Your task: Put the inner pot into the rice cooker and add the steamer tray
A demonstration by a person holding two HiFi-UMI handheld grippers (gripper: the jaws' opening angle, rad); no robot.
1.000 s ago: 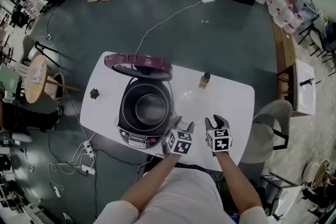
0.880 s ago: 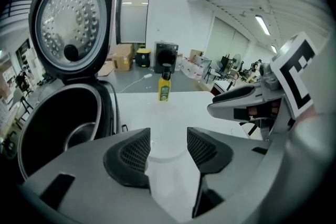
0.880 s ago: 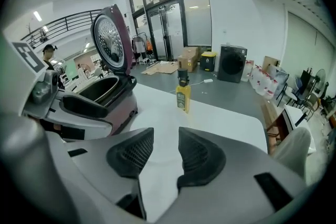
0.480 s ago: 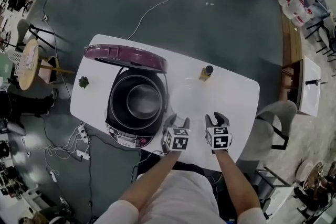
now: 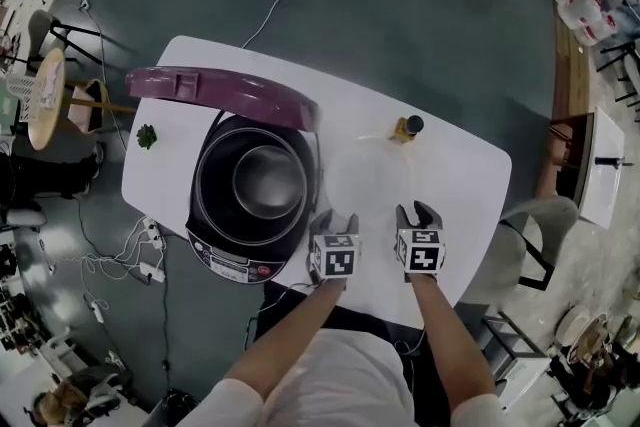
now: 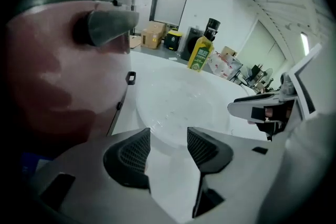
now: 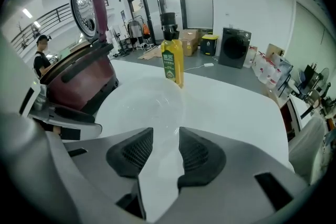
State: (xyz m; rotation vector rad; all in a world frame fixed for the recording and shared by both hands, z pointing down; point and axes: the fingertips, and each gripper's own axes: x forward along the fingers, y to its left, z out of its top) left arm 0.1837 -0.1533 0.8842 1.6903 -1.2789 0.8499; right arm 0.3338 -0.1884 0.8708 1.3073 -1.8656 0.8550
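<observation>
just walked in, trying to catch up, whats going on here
A person holds a gripper in each hand over the white table. The left gripper and right gripper are both open and empty, aimed at a clear steamer tray lying on the table. The inner pot already sits in the open rice cooker.

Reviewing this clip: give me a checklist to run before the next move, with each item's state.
1. Lid up: ok.
2. Inner pot seated in rice cooker: ok.
3. Steamer tray on table, ahead of both tools: ok.
4. Left tool open, empty: ok.
5. Right tool open, empty: ok; jaws just opened wider.
6. Tray rim between pads: cannot tell.
</observation>
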